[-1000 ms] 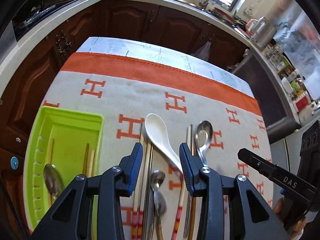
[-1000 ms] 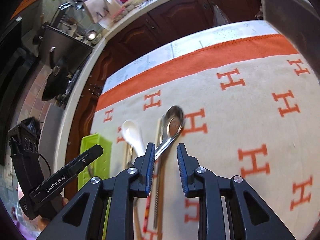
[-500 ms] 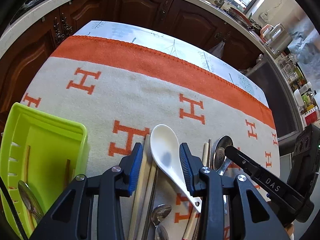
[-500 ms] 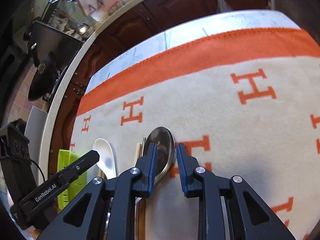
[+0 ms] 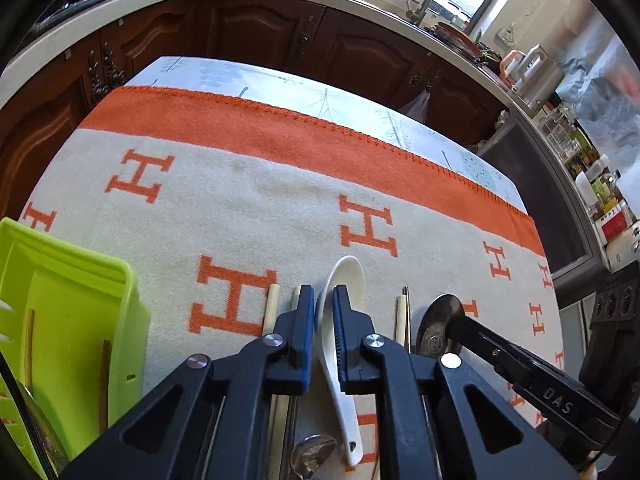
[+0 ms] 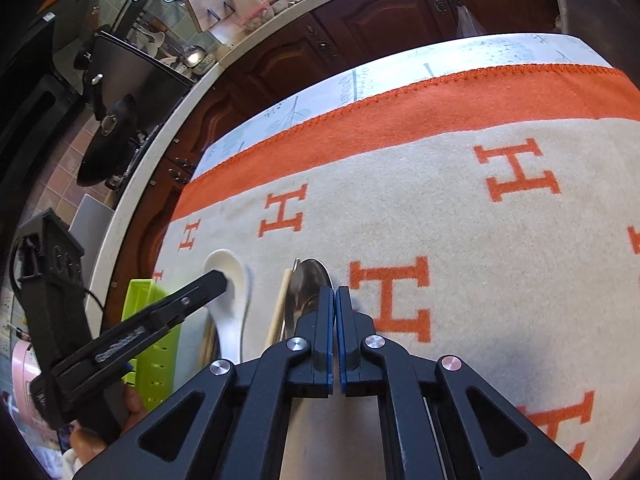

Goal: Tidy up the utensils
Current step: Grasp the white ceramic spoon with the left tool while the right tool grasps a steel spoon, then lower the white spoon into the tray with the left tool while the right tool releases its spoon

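The left gripper, whose jaws have just been closing, pinches the white spoon at low centre, its handle running down-frame, with the green tray lower left, while the right gripper clamps the metal spoon.

Glossy ceramic-looking white spoon – shiny metal spoon – matt woven cloth.

Two grippers are in view, the left gripper and the right gripper. On the one blanket lie one white ceramic spoon, two metal spoons, the large metal spoon to the right and a small metal spoon at the near edge, and at least three chopsticks. To the left stands one green tray, holding two more sticks; its other contents cannot be counted
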### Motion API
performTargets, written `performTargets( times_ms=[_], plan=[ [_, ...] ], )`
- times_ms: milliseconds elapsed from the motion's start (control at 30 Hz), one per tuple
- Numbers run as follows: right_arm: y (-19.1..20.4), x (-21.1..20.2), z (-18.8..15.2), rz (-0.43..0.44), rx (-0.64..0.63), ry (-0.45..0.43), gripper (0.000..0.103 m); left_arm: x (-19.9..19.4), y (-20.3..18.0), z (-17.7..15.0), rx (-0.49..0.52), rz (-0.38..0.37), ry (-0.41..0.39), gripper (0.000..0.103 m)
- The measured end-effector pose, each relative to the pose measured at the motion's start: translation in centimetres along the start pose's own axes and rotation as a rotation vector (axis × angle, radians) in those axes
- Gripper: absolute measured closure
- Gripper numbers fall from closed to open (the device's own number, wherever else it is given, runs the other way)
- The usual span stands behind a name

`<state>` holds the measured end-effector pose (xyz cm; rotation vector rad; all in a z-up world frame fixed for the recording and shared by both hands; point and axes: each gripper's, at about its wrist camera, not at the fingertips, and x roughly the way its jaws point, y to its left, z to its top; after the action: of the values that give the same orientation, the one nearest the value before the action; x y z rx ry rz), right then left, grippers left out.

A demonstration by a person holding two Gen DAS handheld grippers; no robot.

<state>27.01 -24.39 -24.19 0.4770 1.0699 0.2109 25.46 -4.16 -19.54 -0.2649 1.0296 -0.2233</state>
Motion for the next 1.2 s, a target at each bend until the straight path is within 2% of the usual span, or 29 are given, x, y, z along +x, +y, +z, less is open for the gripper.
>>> performTargets(
  times_ms=[167, 400, 700, 933, 1033, 1200],
  plan=[
    [-0.4, -1.2, -0.6, 0.025, 0.009, 0.0, 0.101, -0.3, -1.3, -0.2, 0.07, 0.004, -0.02, 0.1],
    [-0.3, -3.5, -1.2, 0.061, 0.02, -0.022, 0.101, -2.8, -2.0, -0.1, 0.087, -0.06, -0.054, 0.1],
    [1.9, -8.7, -2.4, 0.096, -0.018, -0.054, 0.101, -10.5, -1.3, -1.6, 0.092, -0.129, -0.118, 0.1],
    [7.6, -12.2, -4.7, 0.131, -0.119, -0.065, 0.101, -18.1, 1.5, -4.1, 0.112, -0.08, -0.167, 0.1],
    [10.6, -13.1, -5.5, 0.145, -0.166, -0.064, 0.101, -21.4, 3.8, -5.3, 0.106, -0.027, -0.194, 0.1],
    [16.8, -12.9, -6.1, 0.141, -0.253, -0.052, 0.101, -24.4, 7.6, -6.6, 0.093, 0.05, -0.214, 0.1]
  ],
)
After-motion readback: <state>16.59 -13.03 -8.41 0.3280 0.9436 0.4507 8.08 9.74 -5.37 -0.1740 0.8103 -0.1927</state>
